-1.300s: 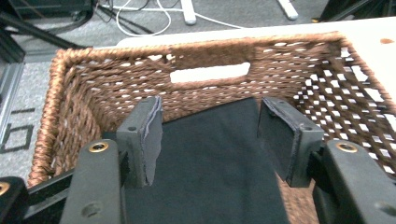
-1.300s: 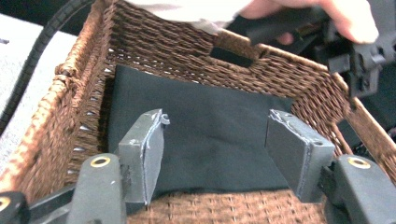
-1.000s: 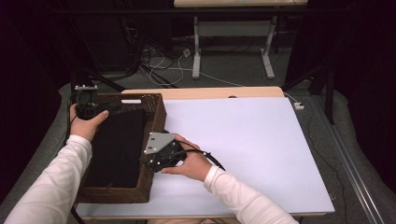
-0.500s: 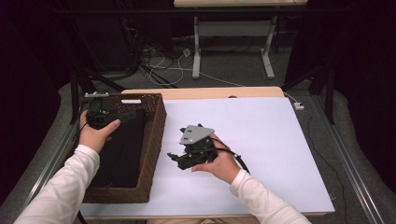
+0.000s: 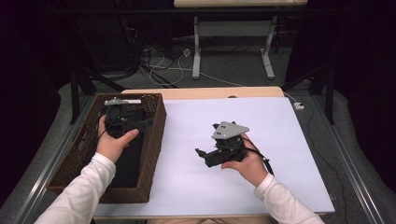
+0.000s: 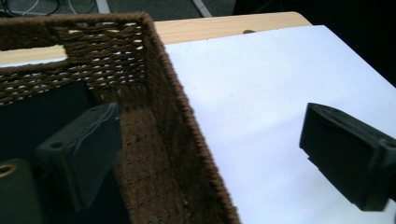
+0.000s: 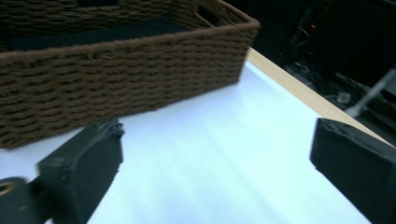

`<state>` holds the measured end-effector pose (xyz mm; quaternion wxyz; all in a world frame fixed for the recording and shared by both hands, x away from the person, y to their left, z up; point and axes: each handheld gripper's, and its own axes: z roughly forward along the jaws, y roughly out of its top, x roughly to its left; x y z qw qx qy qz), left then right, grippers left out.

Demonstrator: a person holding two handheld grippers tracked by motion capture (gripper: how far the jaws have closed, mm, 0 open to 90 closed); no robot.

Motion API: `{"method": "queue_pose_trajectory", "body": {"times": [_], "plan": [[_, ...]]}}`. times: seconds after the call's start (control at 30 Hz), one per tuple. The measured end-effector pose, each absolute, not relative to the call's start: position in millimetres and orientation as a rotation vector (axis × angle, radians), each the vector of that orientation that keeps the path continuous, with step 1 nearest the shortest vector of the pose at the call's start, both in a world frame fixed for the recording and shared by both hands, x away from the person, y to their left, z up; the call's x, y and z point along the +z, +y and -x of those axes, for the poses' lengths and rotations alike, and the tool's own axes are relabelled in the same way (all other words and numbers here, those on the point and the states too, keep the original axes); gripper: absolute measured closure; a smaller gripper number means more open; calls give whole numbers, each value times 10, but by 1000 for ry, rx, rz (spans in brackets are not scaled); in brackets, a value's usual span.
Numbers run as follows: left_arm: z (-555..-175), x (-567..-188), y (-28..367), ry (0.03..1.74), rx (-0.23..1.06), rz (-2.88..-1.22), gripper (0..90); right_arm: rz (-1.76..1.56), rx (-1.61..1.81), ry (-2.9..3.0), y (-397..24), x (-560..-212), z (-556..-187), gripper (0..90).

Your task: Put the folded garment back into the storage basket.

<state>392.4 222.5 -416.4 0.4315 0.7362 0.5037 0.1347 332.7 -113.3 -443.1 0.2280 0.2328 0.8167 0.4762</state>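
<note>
On the left side of the white table (image 5: 289,140), a rectangular brown woven basket (image 5: 156,135) stands with both hand-held grippers free of it.

The left gripper (image 5: 122,120) hangs over the far part of the basket, near its right wall; its jaws have just been opening and now stand wide, one inside the basket and one over the white surface, with only the wall under the gap and nothing pressed. The right gripper (image 5: 205,156) is over the bare table to the right of the basket, well apart from it, pointing left toward it; its jaws have just been opening too and are wide with nothing between them. The basket's inside looks dark.
</note>
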Motion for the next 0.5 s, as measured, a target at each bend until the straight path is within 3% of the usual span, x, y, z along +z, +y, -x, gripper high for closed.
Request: {"method": "queue_pose_trajectory", "body": {"times": [0.13, 0.5], "plan": [[-3870, -4152, 2105, 1229, 330, -1853, 3, -688, 1296, 2227, -1315, -4433, -3319, 0], [-3613, -4224, 1749, 1144, 291, -1870, 3, -830, 1268, 2145, -1785, -4547, -3231, 0]]}}
